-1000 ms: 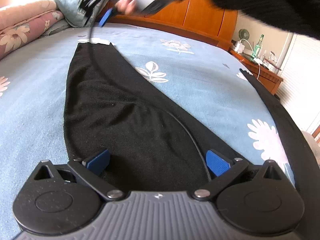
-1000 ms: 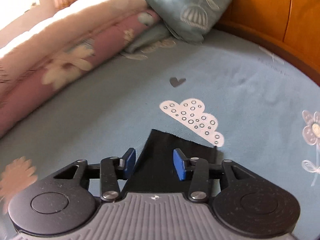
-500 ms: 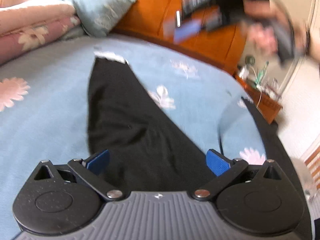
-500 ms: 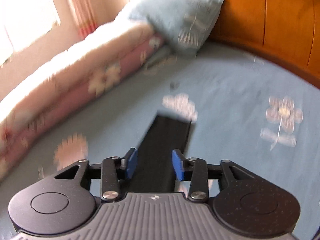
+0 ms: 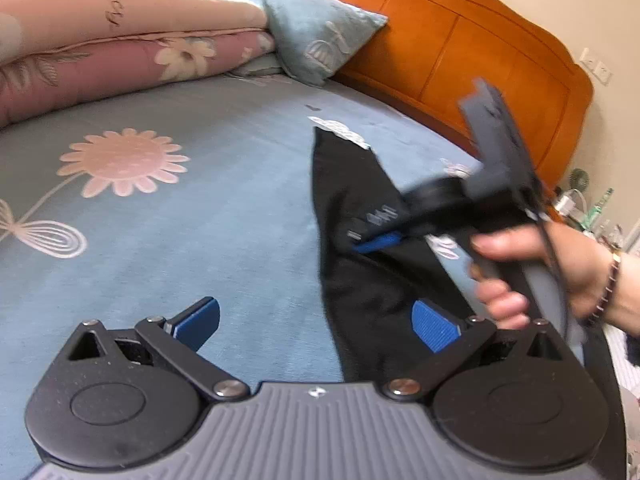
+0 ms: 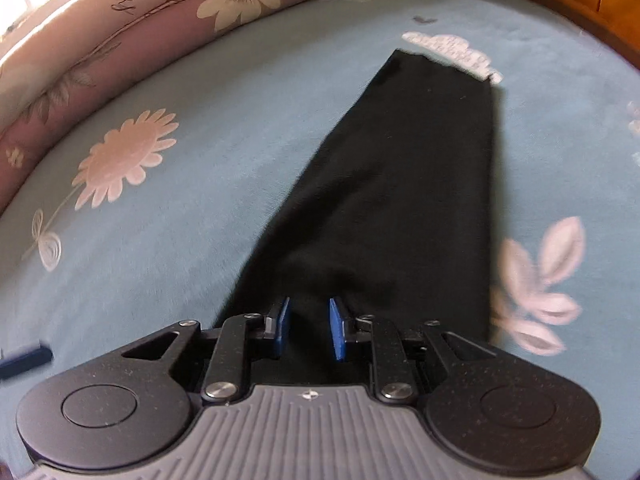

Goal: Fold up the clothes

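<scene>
Left wrist view. The left gripper [image 5: 316, 320] fills the lower edge of the frame, its jaws spread wide and grasping nothing; one blue pad [image 5: 198, 320] stands over the bare blue bedsheet [image 5: 200, 220], the other over the edge of the black garment [image 5: 360, 280]. The garment lies as a long dark strip running from the lower centre up toward the middle of the frame, where its narrow end stops just short of a white printed patch on the sheet. At centre right, blurred by motion, a hand [image 5: 552, 264] wearing a bracelet carries the right gripper [image 5: 376, 242], whose blue tip lies over the garment. A pink flowered quilt [image 5: 120, 52] and a pale blue pillow [image 5: 316, 28] occupy the upper left; an orange wooden headboard [image 5: 460, 48] crosses the upper right.

Right wrist view. The right gripper [image 6: 306, 328] sits at lower centre, its jaws narrowed but parted, with dark cloth showing in the gap between them; whether the pads touch the cloth cannot be told. The black garment [image 6: 400, 184] stretches from the jaws up to the upper right of the frame. The quilt [image 6: 140, 20] lies across the upper left.
</scene>
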